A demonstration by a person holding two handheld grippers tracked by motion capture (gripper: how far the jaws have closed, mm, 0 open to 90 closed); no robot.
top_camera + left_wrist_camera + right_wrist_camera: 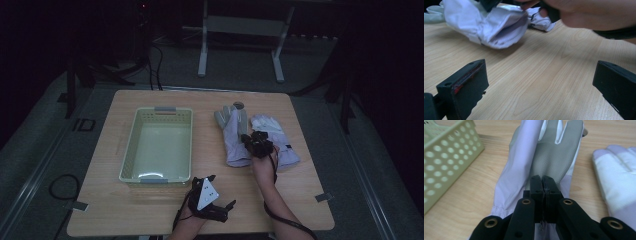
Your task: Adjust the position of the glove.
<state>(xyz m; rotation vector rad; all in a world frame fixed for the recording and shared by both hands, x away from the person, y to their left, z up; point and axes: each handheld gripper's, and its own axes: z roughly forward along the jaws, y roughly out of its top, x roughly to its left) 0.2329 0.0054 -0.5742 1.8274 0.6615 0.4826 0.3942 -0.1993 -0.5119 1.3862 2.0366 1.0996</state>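
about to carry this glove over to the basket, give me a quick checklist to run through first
1. Right hand-held gripper shut on the grey-palmed glove: ok, jaws pressed together with fabric pinched between them.
2. Glove fully off the table: cannot tell, its cuff end bulges up under the gripper in the left gripper view, but the fingers look flat on the wood.
3. Second glove not caught in the grip: ok, it lies apart beside the jaws.
4. Basket ready to receive: ok, nothing visible inside.
5. Left hand-held gripper out of the path: ok, jaws open, near the table's front edge.
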